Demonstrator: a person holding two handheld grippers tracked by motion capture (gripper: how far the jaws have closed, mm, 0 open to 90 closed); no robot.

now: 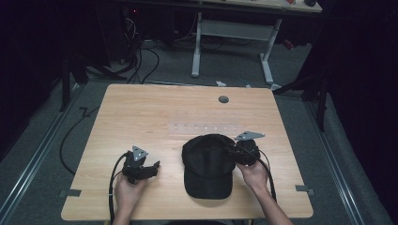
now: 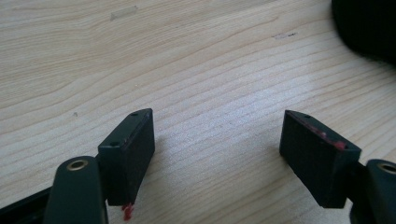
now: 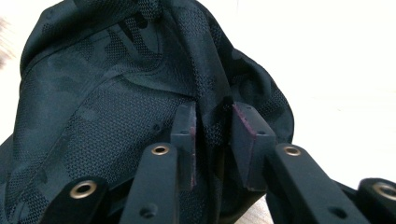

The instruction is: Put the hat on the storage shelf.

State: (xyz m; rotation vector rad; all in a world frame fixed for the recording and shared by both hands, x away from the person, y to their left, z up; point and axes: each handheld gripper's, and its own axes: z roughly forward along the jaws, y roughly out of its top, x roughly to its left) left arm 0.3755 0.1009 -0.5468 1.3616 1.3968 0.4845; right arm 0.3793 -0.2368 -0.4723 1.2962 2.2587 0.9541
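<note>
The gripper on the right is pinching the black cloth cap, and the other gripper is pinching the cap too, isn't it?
Not quite. The right gripper does pinch a fold of the black cloth cap, but the left gripper pinches nothing. The left gripper view shows its jaws wide apart over the bare light wooden table, with the cap off to one side.

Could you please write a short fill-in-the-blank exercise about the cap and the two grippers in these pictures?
1. The black cap lies on a table made of ____.
2. The right gripper pinches a fold of the ____.
3. The jaws of the left gripper stand ____ over bare wood.
4. The cap lies at the left gripper's ____ side in the high view.

Missing words: wood; cap; open; right
</note>
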